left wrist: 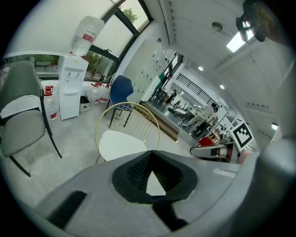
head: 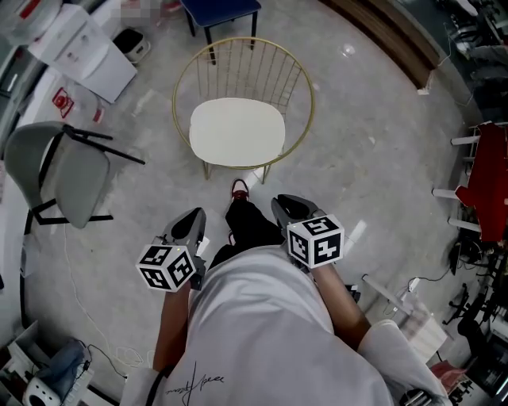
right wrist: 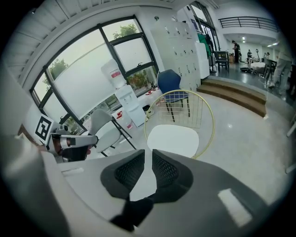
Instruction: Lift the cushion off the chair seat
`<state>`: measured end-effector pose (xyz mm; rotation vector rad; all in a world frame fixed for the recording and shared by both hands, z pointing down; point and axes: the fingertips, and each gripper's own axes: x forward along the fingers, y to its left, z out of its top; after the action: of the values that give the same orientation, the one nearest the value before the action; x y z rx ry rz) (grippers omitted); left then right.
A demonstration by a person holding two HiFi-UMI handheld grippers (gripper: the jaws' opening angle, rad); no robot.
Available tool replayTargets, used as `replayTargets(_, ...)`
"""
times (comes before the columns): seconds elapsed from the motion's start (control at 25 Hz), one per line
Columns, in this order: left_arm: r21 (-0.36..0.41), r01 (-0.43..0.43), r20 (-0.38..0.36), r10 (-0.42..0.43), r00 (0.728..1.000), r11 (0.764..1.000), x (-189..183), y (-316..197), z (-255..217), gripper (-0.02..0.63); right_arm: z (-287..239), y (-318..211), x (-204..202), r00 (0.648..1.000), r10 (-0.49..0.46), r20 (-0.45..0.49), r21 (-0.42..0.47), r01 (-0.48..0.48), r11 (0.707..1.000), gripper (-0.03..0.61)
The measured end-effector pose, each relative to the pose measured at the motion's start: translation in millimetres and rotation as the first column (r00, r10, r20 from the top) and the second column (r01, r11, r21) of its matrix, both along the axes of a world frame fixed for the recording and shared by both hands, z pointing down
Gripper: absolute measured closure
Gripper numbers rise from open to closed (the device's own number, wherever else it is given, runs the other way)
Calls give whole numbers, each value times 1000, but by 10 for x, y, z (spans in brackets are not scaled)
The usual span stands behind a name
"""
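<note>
A white cushion (head: 236, 131) (left wrist: 121, 144) (right wrist: 173, 139) lies flat on the seat of a round gold wire chair (head: 305, 83), straight ahead on the floor. Both grippers hang in the air short of the chair, near the person's body, and touch nothing. My left gripper (head: 190, 218) (left wrist: 151, 155) is shut, its tips meeting with nothing between them. My right gripper (head: 287, 204) (right wrist: 148, 155) stands barely open, a narrow slit between its pads and nothing in it. Each gripper shows at the edge of the other's view.
A grey chair (head: 67, 174) stands left of the wire chair, with a water dispenser (head: 87, 47) behind it. A blue chair (head: 218, 12) stands beyond. A raised wooden step (head: 389, 36) runs at the far right. The person's red shoe (head: 239, 189) is close before the chair.
</note>
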<state>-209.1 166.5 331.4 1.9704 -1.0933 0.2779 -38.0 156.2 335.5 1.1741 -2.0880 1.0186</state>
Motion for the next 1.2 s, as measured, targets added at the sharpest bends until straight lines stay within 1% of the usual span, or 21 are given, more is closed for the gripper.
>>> replayTargets(0.12, -1, -6, 4, 6, 1000, 1000, -39, -221, -17, 615, -6, -197, -26, 1000, 7, 4, -3, -7, 1000, 535)
replayTargets(0.32, 1, -21, 6, 21, 1000, 1000, -26, -610, -61, 615, -44, -577, 40, 999, 44, 8, -1, -44, 999, 535)
replayTargets(0.52, 9, -34, 6, 34, 999, 999, 46, -1001, -73, 615, -58, -929, 108, 999, 53, 1, 13, -53, 999, 531)
replayTargets(0.76, 17, -45, 2, 45, 999, 999, 147, -1317, -76, 615, -96, -1300, 235, 996, 88, 2, 36, -88, 995, 531)
replayTargets(0.92, 35, -37, 7, 37, 999, 999, 175, -1557, -90, 614, -112, -1525, 259, 997, 80, 0, 56, -80, 995, 528)
replayTargets(1.0, 44, -25, 9, 24, 1000, 999, 160, -1648, -87, 615, -112, -1595, 265, 997, 78, -5, 69, -77, 995, 511)
replayTargets(1.12, 44, 0, 15, -1, 1000, 999, 103, -1747, -67, 615, -112, -1668, 297, 996, 88, -26, 87, -86, 993, 505)
replayTargets(1.2, 38, 5, 24, -6, 1000, 999, 66, -1807, -43, 615, -96, -1699, 296, 995, 97, -37, 88, -94, 992, 489)
